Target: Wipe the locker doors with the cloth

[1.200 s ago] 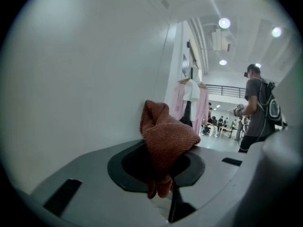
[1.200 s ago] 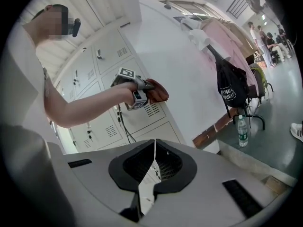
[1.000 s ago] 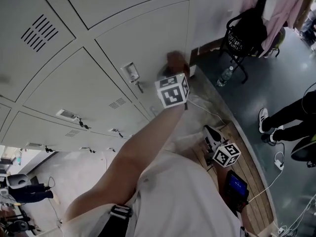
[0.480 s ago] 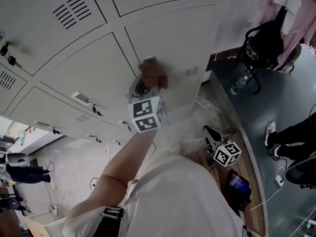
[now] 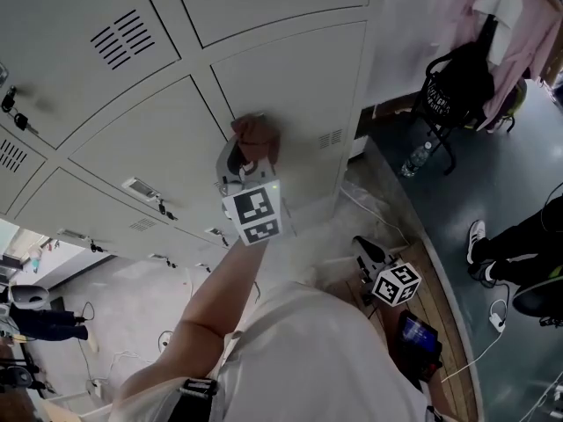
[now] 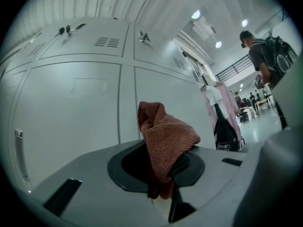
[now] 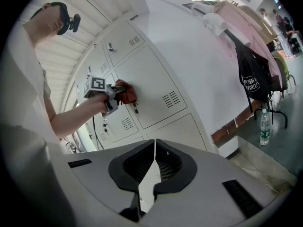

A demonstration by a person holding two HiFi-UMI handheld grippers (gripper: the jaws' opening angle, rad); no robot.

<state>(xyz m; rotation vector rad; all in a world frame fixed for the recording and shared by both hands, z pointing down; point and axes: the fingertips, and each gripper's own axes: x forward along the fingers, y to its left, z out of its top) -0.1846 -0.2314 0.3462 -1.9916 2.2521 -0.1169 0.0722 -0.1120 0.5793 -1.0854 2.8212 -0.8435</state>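
A reddish-brown cloth (image 5: 255,135) is pinched in my left gripper (image 5: 249,152), which presses it against a pale grey locker door (image 5: 299,86). The left gripper view shows the cloth (image 6: 165,141) bunched between the jaws of the left gripper (image 6: 163,169), with the locker doors (image 6: 71,103) close ahead. My right gripper (image 5: 369,258) hangs low beside my body, away from the lockers; its jaws meet with nothing between them (image 7: 152,174). From the right gripper view I see the cloth (image 7: 126,92) on the door (image 7: 151,89).
A bank of grey locker doors with vents (image 5: 123,38) and keys (image 5: 10,102) fills the left. A chair with a black bag (image 5: 453,86) and pink clothing stands at right, a bottle (image 5: 410,161) beside it. Someone's legs (image 5: 519,236) are at far right.
My left gripper has carried the cloth leftward across the locker door, from near the door's right edge to beside the lock. The right gripper stays low.
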